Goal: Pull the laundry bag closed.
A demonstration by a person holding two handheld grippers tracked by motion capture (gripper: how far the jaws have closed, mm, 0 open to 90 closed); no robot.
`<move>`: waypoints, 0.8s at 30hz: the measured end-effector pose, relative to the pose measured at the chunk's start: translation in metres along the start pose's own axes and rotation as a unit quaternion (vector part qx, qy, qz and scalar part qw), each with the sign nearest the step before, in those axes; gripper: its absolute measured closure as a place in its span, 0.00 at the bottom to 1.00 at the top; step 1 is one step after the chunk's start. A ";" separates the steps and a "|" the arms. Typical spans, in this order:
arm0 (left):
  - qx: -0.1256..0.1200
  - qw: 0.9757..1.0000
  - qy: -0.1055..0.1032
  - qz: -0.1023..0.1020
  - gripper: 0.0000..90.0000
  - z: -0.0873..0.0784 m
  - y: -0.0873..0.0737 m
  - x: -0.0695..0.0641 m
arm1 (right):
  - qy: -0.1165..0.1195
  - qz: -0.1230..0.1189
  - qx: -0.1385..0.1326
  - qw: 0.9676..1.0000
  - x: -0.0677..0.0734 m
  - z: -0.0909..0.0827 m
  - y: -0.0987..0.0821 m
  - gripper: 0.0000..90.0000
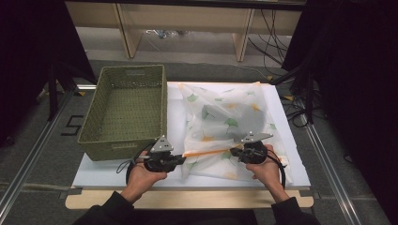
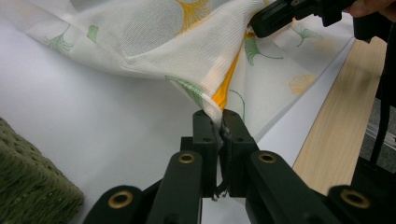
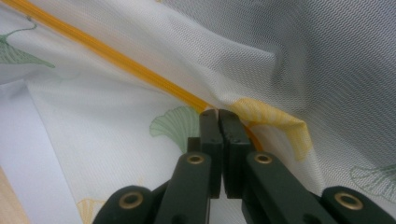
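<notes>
Tabletop [image 1: 141,173]: white board on a pale wooden base, seen from above on the person's side.

Basket [image 1: 126,110]: green woven, rectangular, standing on the left part of the tabletop, just beside the bag. Its corner also shows low in the left gripper view [image 2: 32,186].

Mesh bag [image 1: 230,126]: white, translucent, printed with green and yellow leaf shapes; lies on the right half of the tabletop, with something grey and bulky dimly visible inside. An orange zipper band [image 1: 209,152] runs along its near edge, stretched between the two tools.

Left hand-held gripper [image 1: 180,159]: held in the person's left hand [image 1: 141,176] at the bag's near left corner. In its own view the jaws are pressed together on a pinch of the mesh at the end of the orange band [image 2: 219,122], the fabric lifted off the white surface.

Right hand-held gripper [image 1: 236,152]: held in the right hand [image 1: 267,171] at the near right part of the bag. Its own view shows the jaws closed on the mesh right at the orange band [image 3: 218,114], beside a yellow leaf print [image 3: 275,119]. It also appears at the top of the left gripper view [image 2: 254,22], tip on the fabric.
</notes>
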State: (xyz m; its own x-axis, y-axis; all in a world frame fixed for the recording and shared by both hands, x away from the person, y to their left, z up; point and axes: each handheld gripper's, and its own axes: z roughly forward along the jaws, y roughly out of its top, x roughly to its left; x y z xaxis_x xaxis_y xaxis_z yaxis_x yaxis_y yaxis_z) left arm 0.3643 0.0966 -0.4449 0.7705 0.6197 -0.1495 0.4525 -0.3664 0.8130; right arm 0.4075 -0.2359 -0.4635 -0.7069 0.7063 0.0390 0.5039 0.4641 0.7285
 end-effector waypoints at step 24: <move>0.002 1.000 0.007 0.005 0.96 -0.005 -0.002 0.003 | -0.036 0.030 -0.002 0.999 -0.020 -0.026 -0.024 1.00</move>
State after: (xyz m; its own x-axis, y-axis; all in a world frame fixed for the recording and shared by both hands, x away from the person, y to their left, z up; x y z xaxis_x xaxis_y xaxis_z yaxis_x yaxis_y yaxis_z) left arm 0.3632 0.1023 -0.4440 0.7688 0.6252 -0.1345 0.4471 -0.3751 0.8120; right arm 0.3969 -0.2748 -0.4643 -0.6372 0.7700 0.0334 0.5428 0.4176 0.7287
